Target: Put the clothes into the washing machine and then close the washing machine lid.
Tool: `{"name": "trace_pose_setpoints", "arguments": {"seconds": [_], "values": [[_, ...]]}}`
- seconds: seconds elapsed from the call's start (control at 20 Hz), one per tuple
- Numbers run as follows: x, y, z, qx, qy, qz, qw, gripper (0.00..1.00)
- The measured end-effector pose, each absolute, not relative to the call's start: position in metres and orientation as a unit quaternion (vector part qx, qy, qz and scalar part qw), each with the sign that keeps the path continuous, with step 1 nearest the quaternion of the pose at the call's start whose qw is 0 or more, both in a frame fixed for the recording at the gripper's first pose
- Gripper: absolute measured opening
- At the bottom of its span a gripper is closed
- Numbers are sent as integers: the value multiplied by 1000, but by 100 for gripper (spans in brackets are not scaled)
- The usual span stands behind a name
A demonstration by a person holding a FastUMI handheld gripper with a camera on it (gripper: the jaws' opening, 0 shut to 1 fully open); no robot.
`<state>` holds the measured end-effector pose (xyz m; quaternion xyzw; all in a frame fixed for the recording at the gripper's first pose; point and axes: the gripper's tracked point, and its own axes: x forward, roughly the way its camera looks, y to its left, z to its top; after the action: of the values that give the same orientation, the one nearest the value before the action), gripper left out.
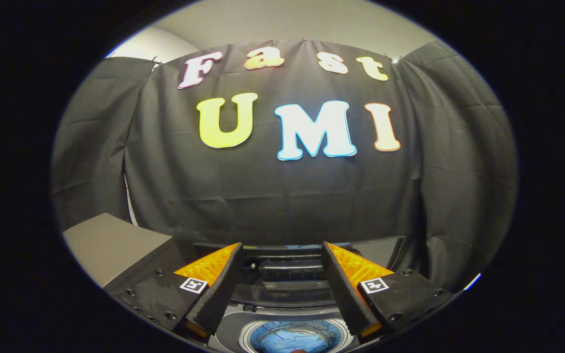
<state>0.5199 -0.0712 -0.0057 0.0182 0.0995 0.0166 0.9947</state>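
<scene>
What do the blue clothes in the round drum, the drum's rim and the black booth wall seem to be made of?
Blue clothes: soft woven fabric, matte, lying in folds.
Drum's rim: probably metal, pale and shiny, apparently perforated.
Black booth wall: thin matte cloth, creased and draped.
The open gripper hangs above the drum, its fingers apart and holding nothing.

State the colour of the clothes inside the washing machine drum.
Light blue clothes, in the gripper view.
</scene>
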Motion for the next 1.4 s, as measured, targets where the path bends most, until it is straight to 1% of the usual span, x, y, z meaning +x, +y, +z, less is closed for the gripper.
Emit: {"name": "trace_pose_setpoints", "arguments": {"seconds": [0.4, 0.7, 0.9, 1.05, 1.1, 1.15, 1.4], "values": [[579, -70, 3, 6, 83, 11, 996, 97], [617, -72, -19, 5, 109, 4, 994, 97], [630, -74, -28, -5, 108, 3, 994, 97], [633, -74, -53, 6, 144, 7, 990, 97], [629, -74, -47, 7, 126, 7, 992, 97], [628, -74, -49, 6, 134, 5, 991, 99], [621, -74, -46, 7, 104, 1, 995, 98]]}}
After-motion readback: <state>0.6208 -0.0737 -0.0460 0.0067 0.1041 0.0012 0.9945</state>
